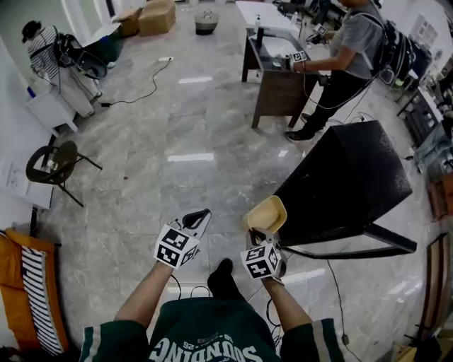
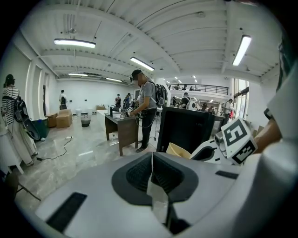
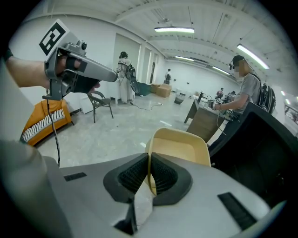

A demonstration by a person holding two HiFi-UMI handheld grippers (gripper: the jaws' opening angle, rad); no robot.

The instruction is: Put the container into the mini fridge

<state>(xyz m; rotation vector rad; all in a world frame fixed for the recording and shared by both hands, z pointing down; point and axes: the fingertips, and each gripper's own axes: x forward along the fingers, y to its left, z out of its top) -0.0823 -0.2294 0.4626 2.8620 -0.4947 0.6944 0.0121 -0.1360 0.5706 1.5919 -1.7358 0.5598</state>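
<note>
A pale yellow container (image 1: 267,214) hangs in the air in front of me, its rim pinched by my right gripper (image 1: 259,242). In the right gripper view the container (image 3: 179,145) stands upright past the jaws, and my right gripper (image 3: 149,172) is shut on its near wall. The black mini fridge (image 1: 347,182) stands just right of the container, its dark side (image 3: 260,148) close by. My left gripper (image 1: 196,221) is held beside the right one, its jaws pressed together with nothing between them (image 2: 152,173). The container (image 2: 178,150) also shows in the left gripper view.
A person (image 1: 350,56) stands at a dark wooden desk (image 1: 277,71) beyond the fridge. A folding chair (image 1: 55,164) stands at the left, an orange striped item (image 1: 32,293) at the lower left. A cable (image 1: 141,85) trails over the marble floor. Cardboard boxes (image 1: 150,17) sit far back.
</note>
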